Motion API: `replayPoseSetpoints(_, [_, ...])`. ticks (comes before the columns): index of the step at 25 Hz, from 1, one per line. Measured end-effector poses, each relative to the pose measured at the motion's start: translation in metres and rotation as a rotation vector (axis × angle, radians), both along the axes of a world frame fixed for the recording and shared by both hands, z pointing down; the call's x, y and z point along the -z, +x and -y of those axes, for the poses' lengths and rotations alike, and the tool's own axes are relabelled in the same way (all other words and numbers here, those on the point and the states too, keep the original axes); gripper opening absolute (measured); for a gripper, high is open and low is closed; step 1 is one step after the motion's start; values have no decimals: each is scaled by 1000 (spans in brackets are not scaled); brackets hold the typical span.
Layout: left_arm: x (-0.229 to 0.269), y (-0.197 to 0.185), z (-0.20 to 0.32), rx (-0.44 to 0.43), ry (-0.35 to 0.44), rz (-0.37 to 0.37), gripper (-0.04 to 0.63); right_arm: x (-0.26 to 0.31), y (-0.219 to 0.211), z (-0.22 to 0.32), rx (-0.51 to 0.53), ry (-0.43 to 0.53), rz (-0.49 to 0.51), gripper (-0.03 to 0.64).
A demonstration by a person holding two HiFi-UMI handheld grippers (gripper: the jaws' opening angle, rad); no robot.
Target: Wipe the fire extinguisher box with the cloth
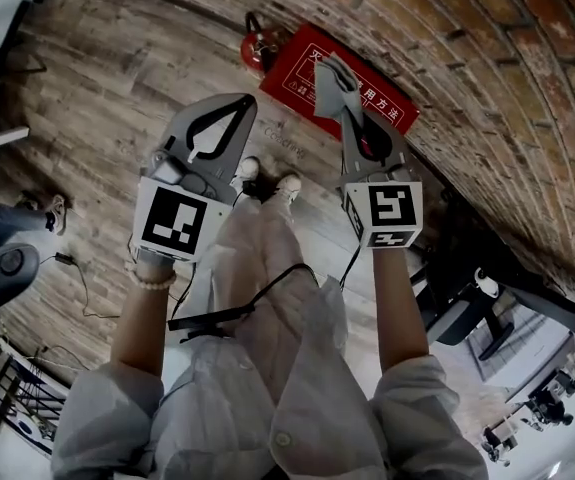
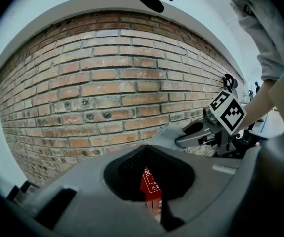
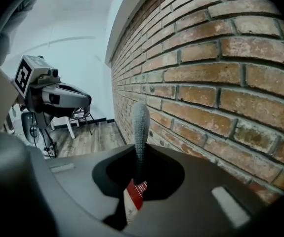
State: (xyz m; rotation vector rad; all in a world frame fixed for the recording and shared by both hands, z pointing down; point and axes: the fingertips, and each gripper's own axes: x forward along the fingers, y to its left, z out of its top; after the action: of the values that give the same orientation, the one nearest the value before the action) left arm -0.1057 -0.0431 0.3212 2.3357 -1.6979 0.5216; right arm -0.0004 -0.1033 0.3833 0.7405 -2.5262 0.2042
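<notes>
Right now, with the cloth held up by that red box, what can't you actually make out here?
- Fire extinguisher box: in the head view its middle sits behind the cloth and the right gripper; its print is too small to read.
- Same box, both gripper views: only a sliver shows through the jaws' opening.
- Cloth touching the box or not: no view settles it.

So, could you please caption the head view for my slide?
Right tool holds a cloth near the red fire extinguisher box by the brick wall.
</notes>
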Motion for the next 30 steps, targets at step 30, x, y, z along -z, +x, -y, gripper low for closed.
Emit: replayPoseSetpoints(30, [-85,-74,5,95,-90,-28,-2,-163,-105,83,26,-43,-169,20])
